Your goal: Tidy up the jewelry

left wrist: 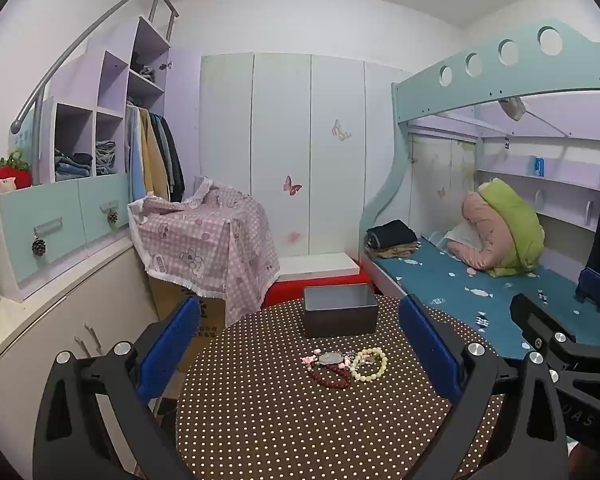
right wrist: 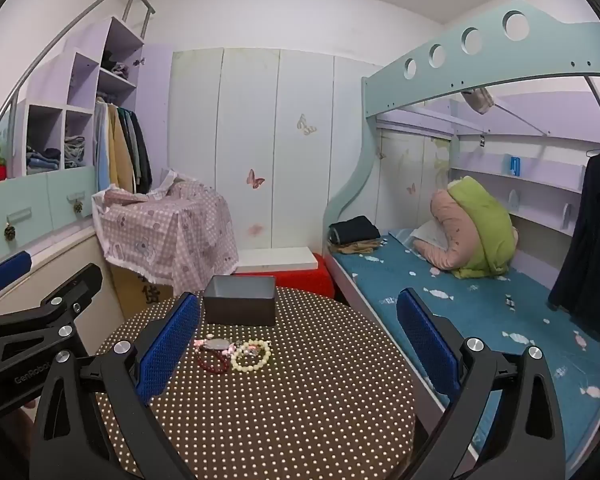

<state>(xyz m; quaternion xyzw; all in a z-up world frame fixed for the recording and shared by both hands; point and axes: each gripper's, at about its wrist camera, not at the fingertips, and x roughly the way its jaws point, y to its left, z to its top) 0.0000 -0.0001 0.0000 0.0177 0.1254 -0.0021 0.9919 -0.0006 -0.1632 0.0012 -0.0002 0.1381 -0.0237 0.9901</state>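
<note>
you hold the left gripper (left wrist: 300,344) above the near part of the round table (left wrist: 284,432), the one with the brown dotted cloth, and its blue fingers (left wrist: 168,356) are spread wide with nothing between them. the right gripper (right wrist: 298,340) is the same: wide apart, empty, pointing a little down over the table. the two grippers are side by side, and each one shows at the edge of the other's view.

the jewelry lies in one small group near the middle of the table. there is a cream bead bracelet (left wrist: 369,365), a dark red bead bracelet (left wrist: 331,376) touching it on the left, and a pink bead bracelet (left wrist: 313,359) with a round grey piece (left wrist: 331,358) behind them. the pieces overlap each other. just beyond them, near the far edge of the table, stands the open grey box (left wrist: 340,310), apart from the jewelry.
</note>
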